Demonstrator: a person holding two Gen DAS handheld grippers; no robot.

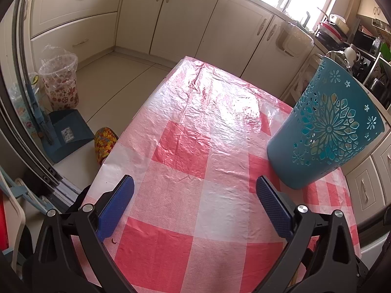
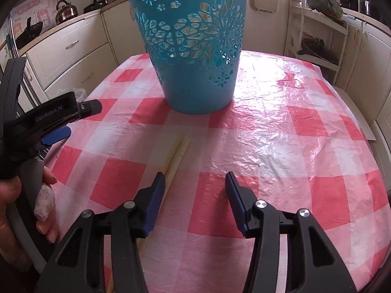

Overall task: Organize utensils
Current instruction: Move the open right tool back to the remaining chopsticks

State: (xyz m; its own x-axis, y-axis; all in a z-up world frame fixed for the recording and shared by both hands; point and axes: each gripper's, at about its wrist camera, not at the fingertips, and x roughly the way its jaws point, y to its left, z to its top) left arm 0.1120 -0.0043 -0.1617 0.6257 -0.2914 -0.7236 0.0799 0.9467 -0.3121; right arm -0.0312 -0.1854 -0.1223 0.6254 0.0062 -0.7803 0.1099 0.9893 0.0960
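A teal cut-out plastic basket (image 2: 195, 48) stands upright on the red-and-white checked tablecloth (image 2: 281, 134); it also shows at the right of the left wrist view (image 1: 325, 131). A pair of pale chopsticks (image 2: 177, 153) lies on the cloth in front of the basket, running under my right gripper's left finger. My right gripper (image 2: 194, 195) is open and empty just above them. My left gripper (image 1: 195, 200) is open and empty over the cloth, left of the basket; it also appears at the left of the right wrist view (image 2: 56, 136).
The table's left edge (image 1: 117, 146) drops to the floor, where a plastic-lined bin (image 1: 59, 83) and a blue dustpan (image 1: 68, 134) stand. Cream cabinets (image 1: 171, 17) line the walls. A white shelf rack (image 2: 317, 36) stands behind the table.
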